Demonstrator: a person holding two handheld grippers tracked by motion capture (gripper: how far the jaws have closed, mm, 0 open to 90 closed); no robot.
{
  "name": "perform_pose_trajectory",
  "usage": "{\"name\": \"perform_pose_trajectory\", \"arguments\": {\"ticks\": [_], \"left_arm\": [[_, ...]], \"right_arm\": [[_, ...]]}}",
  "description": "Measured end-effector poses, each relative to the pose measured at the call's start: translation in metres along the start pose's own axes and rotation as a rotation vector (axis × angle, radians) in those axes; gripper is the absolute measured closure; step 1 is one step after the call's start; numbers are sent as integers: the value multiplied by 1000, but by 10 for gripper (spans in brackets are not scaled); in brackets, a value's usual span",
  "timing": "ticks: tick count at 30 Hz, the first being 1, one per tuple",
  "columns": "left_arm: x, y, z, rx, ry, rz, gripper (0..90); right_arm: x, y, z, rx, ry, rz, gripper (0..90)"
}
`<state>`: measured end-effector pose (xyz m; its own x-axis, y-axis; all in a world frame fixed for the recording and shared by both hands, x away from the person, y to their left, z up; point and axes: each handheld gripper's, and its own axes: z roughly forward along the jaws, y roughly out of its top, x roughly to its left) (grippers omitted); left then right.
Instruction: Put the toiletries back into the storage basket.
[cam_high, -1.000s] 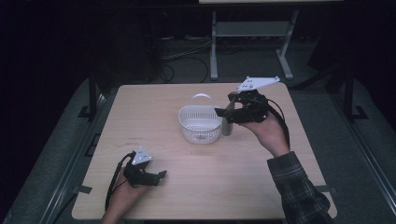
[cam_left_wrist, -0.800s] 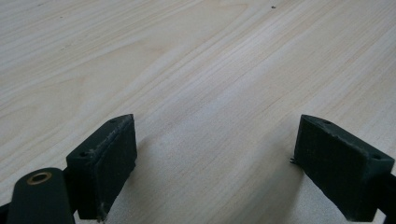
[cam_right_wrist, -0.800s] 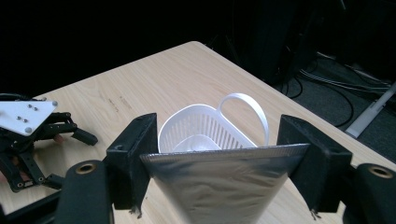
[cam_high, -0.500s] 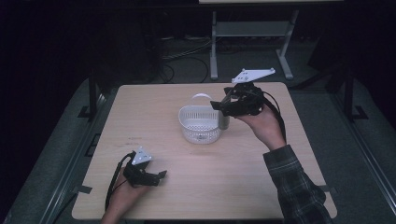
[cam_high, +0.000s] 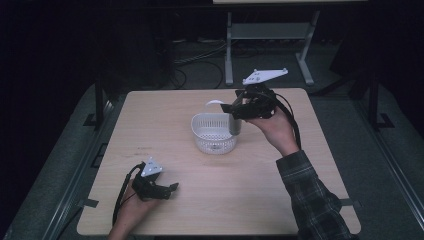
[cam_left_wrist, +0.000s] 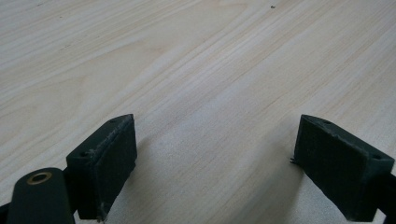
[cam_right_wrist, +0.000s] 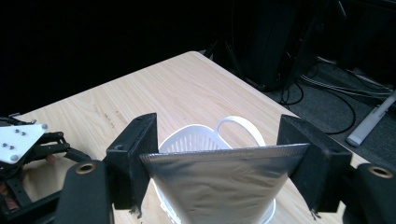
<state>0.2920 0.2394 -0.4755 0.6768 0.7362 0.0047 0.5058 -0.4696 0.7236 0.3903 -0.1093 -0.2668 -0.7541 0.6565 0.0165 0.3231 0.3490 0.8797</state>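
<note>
A white perforated basket (cam_high: 214, 132) with a loop handle stands near the middle of the wooden table (cam_high: 260, 200). My right gripper (cam_high: 233, 112) hovers at its right rim, shut on a flat silver pouch (cam_high: 235, 125) that hangs down beside the basket. In the right gripper view the silver pouch (cam_right_wrist: 219, 186) spans both pads, with the basket (cam_right_wrist: 191, 139) just behind it. My left gripper (cam_high: 171, 189) rests on the table at the front left. Its jaws are wide open over bare wood (cam_left_wrist: 215, 140) with nothing between them.
Beyond the far edge of the table stands a metal stand (cam_high: 265, 32), with cables (cam_high: 195, 57) on the dark floor. Bare wood lies between the basket and the left gripper and along the right side of the table.
The right gripper, with the silver pouch in it, has shifted a little up and toward the far side of the basket. The left gripper has stayed where it was.
</note>
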Motion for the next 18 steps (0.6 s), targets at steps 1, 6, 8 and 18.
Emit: {"name": "perform_pose_trajectory", "arguments": {"ticks": [1,6,8,18], "left_arm": [[0,0,0,0,0,0,122],[0,0,0,1,1,4,122],[0,0,0,1,1,5,122],[0,0,0,2,0,6,122]], "right_arm": [[0,0,1,-2,0,2,298],[-1,0,6,-2,2,9,298],[-2,-1,9,0,3,10,298],[-4,-3,22,13,13,17,298]]}}
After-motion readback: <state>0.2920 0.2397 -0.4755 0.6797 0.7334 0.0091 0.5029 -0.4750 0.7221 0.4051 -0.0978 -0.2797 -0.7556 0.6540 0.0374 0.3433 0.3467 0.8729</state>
